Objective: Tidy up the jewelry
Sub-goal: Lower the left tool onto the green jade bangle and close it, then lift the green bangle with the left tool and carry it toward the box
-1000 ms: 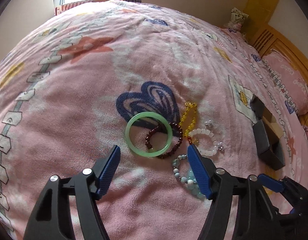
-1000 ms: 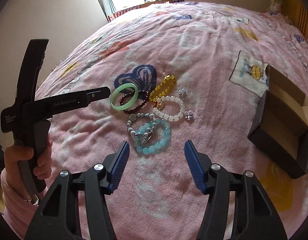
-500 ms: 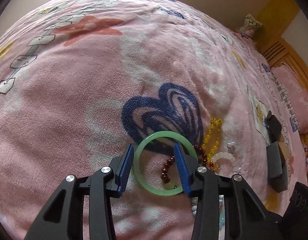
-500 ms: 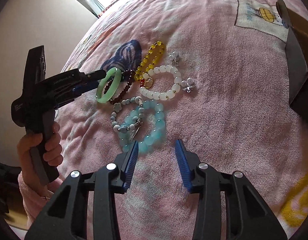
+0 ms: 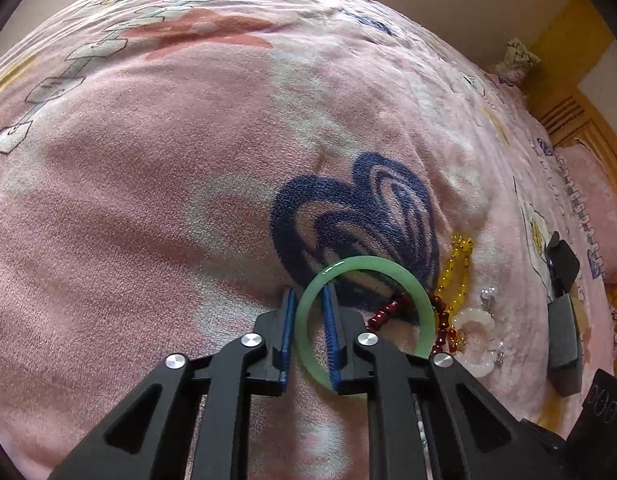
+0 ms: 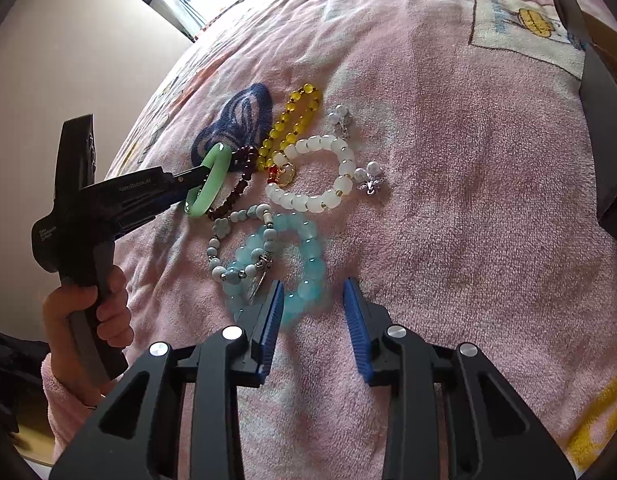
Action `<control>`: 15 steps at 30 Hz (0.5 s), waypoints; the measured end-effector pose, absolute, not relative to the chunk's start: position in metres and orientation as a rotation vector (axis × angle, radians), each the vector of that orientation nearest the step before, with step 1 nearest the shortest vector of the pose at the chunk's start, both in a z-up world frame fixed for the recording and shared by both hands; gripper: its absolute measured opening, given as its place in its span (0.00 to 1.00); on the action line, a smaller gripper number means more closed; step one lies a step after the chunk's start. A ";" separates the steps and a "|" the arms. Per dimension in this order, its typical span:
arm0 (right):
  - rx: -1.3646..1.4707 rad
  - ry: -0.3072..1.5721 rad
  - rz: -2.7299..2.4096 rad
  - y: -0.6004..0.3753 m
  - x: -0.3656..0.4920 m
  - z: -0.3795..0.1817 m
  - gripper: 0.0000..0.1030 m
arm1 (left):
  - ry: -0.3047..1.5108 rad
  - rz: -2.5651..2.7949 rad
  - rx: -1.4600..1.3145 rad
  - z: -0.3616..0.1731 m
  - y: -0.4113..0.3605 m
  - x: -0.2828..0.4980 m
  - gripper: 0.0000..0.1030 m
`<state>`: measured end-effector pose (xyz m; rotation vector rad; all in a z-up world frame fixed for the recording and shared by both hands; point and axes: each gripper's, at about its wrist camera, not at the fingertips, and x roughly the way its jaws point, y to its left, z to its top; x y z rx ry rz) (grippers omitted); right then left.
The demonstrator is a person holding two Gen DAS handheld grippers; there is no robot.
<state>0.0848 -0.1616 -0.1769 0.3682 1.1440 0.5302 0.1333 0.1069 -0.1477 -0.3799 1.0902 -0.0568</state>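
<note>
Nearest in the left wrist view, the left tongs (image 5: 309,312) are closed on the rim of the green bangle (image 5: 422,308), 1 blue pad outside the ring and 1 inside it; in the right wrist view the bangle stands tilted on edge with its lower rim at the bed cover (image 6: 448,208), so lifting has barely begun. The right tongs (image 6: 313,300) stand partly open and empty, straddling the near edge of the pale blue bead bracelet (image 6: 308,256). Beyond lie the grey-blue bracelet with a flower bead (image 6: 222,228), the dark red bead bracelet (image 6: 238,192), the white bead bracelet (image 6: 328,200), the yellow bead strand (image 6: 292,124) and 2 small pearl charms (image 6: 370,178). Farthest, the dark box (image 6: 600,92) is cut off at the frame edge; its interior cannot be seen, so whether anything is stored is unknown. By appearance, no piece has reached it.
</note>
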 end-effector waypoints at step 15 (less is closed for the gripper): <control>0.376 1.051 0.540 -0.156 0.070 -0.169 0.16 | 1.043 -0.098 -0.442 -0.144 0.109 0.132 0.09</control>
